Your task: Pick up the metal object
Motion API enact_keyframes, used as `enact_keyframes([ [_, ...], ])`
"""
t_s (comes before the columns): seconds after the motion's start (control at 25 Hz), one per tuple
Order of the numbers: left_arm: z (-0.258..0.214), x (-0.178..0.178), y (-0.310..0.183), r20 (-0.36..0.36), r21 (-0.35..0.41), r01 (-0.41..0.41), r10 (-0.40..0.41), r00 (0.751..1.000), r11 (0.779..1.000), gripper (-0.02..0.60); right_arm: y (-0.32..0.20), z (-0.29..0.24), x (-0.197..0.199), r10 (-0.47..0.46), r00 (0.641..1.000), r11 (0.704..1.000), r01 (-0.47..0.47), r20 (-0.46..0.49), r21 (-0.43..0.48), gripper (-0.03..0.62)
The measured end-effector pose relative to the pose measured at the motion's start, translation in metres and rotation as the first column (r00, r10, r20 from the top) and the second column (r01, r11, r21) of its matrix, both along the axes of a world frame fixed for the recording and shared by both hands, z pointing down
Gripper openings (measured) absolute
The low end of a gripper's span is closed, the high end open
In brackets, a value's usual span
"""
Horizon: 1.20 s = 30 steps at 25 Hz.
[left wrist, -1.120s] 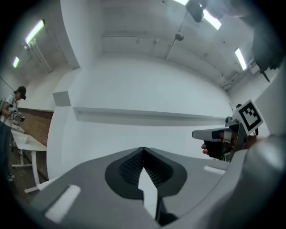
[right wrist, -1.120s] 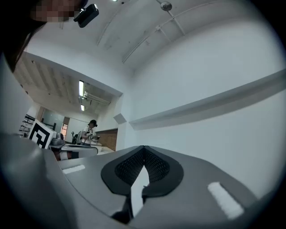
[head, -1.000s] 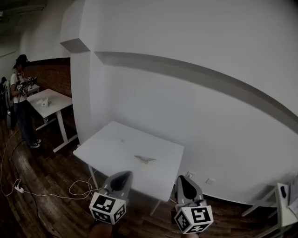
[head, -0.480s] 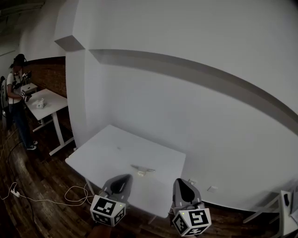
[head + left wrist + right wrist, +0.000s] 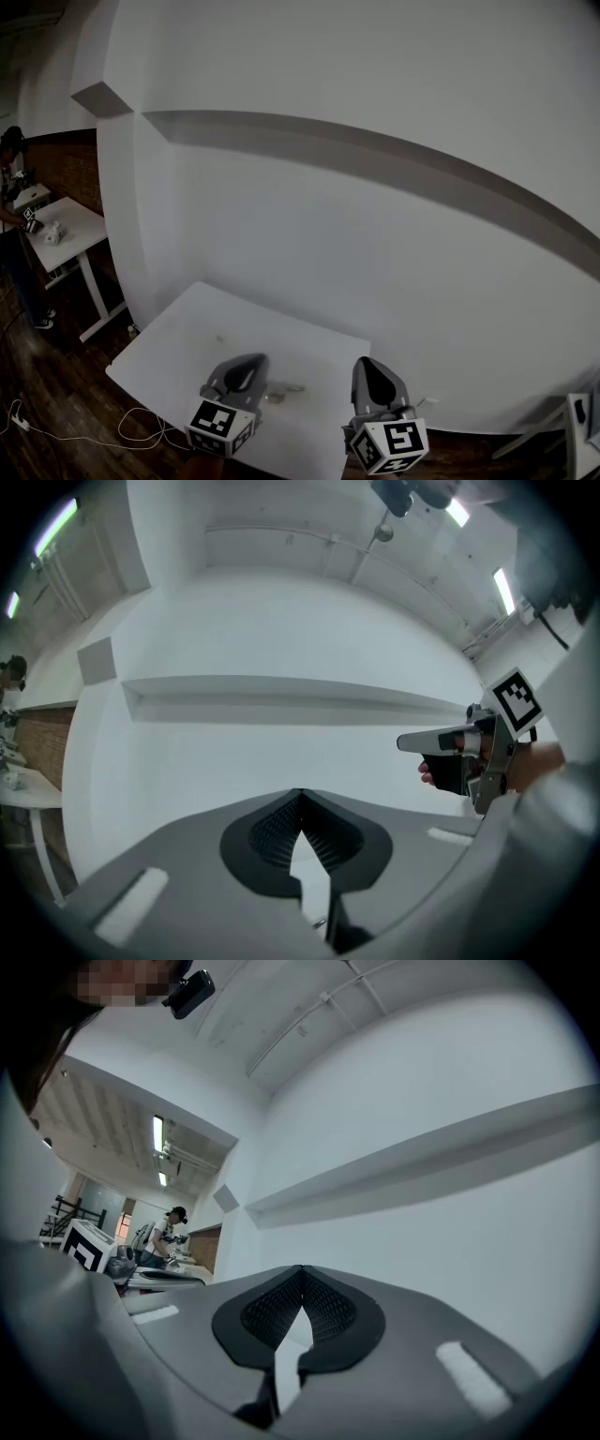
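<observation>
The metal object (image 5: 284, 388), a slim silvery piece, lies on the white table (image 5: 178, 347) near its front edge. My left gripper (image 5: 247, 362) hovers just left of it, partly covering it, jaws shut with nothing in them. My right gripper (image 5: 367, 363) hangs off the table's right front corner, also shut and holding nothing. In the left gripper view the jaws (image 5: 298, 795) meet at their tips and point at the white wall; the right gripper (image 5: 441, 742) shows there at the right. In the right gripper view the jaws (image 5: 302, 1270) are closed.
A white wall with a grey band rises right behind the table. A person stands at a second white desk (image 5: 70, 220) at far left. A cable (image 5: 84, 437) lies on the wood floor. Another white stand (image 5: 581, 436) sits at the right edge.
The table and metal object have slid down the head view toward both grippers, so the left gripper now overlaps the object. Both grippers stay shut.
</observation>
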<state>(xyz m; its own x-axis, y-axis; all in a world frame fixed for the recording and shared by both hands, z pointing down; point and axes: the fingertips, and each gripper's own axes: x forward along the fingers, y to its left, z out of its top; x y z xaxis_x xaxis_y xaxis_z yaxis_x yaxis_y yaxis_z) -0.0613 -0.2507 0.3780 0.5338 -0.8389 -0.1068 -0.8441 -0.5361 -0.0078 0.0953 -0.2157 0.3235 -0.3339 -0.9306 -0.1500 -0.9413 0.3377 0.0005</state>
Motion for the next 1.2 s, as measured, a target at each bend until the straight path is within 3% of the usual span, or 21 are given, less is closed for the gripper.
enact_keyframes([
  [0.28,0.013,0.006,-0.041,0.002,-0.041,0.011,-0.011,1.0,0.999,-0.006,-0.044,0.016,0.008,0.016,1.0,0.999,-0.016,-0.012,-0.04,0.011],
  [0.64,0.055,0.022,-0.061,0.001,-0.161,0.043,-0.043,0.999,0.986,-0.006,-0.074,0.025,0.021,-0.019,1.0,0.997,0.019,-0.001,-0.072,0.011],
  [0.68,0.061,0.025,-0.063,0.0,-0.181,0.036,-0.037,0.999,0.983,0.023,-0.075,0.025,0.021,-0.028,1.0,0.997,0.028,0.007,-0.07,0.011],
  [0.72,0.066,0.027,-0.065,0.0,-0.199,0.035,-0.035,0.999,0.979,0.134,-0.077,0.025,0.022,-0.038,0.999,0.997,0.038,0.01,-0.067,0.011],
  [0.8,0.08,0.028,-0.07,0.018,-0.224,0.051,-0.048,0.999,0.973,0.27,-0.08,0.025,0.021,-0.056,0.998,0.996,0.057,0.011,-0.065,0.011],
  [0.92,0.113,0.033,-0.079,0.049,-0.299,0.073,-0.061,0.997,0.951,0.407,-0.084,0.023,0.021,-0.079,0.997,0.995,0.079,0.01,-0.058,0.011],
  [1.04,0.155,0.04,-0.082,0.08,-0.404,0.095,-0.068,0.994,0.91,0.465,-0.086,0.029,0.028,-0.072,0.997,0.995,0.072,0.004,-0.075,0.011],
  [1.2,0.22,0.051,-0.091,0.153,-0.532,0.144,-0.072,0.986,0.835,0.479,-0.089,0.039,0.035,-0.064,0.998,0.994,0.063,0.0,-0.091,0.011],
])
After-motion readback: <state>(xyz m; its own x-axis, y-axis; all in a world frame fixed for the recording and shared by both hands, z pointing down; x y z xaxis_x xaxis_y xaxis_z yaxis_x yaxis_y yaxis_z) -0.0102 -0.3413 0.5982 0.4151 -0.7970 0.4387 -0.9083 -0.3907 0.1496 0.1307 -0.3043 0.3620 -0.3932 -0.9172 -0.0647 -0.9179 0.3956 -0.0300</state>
